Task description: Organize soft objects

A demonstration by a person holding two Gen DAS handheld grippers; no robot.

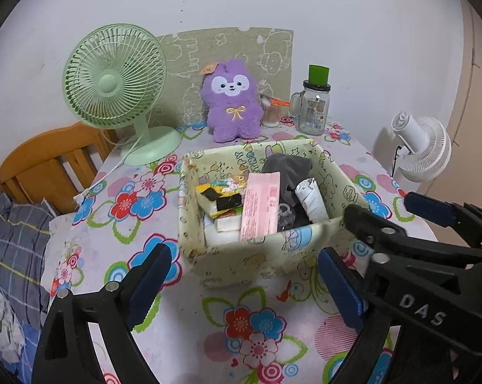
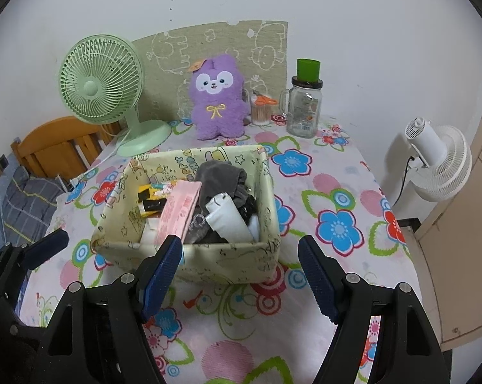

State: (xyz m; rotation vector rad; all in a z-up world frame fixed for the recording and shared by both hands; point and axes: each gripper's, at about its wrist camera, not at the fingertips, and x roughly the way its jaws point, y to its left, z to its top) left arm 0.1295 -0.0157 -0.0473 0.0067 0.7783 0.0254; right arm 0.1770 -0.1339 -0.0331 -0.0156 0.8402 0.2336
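Note:
A pale yellow fabric bin [image 1: 266, 256] [image 2: 113, 233] stands mid-table. It holds a pink pack [image 1: 260, 204] [image 2: 180, 211], a dark grey cloth [image 1: 285, 163] [image 2: 221, 176], a white roll [image 1: 311, 198] [image 2: 228, 217] and yellow-black items [image 1: 221, 195] [image 2: 151, 196]. A purple plush rabbit [image 1: 231, 102] [image 2: 217, 96] sits upright at the back. My left gripper [image 1: 244, 288] is open and empty in front of the bin. My right gripper [image 2: 237, 275] is open and empty at the bin's near wall; it also shows in the left wrist view [image 1: 378, 211].
A green desk fan [image 1: 116, 89] [image 2: 100, 89] stands back left, with its cord across the flowered tablecloth [image 1: 257, 329] [image 2: 330, 192]. A glass jar with a green cup [image 1: 314, 105] [image 2: 305, 102] and a cotton swab cup [image 2: 261, 108] stand back right. A white fan [image 2: 439, 166] and a wooden chair [image 1: 49, 163] flank the table.

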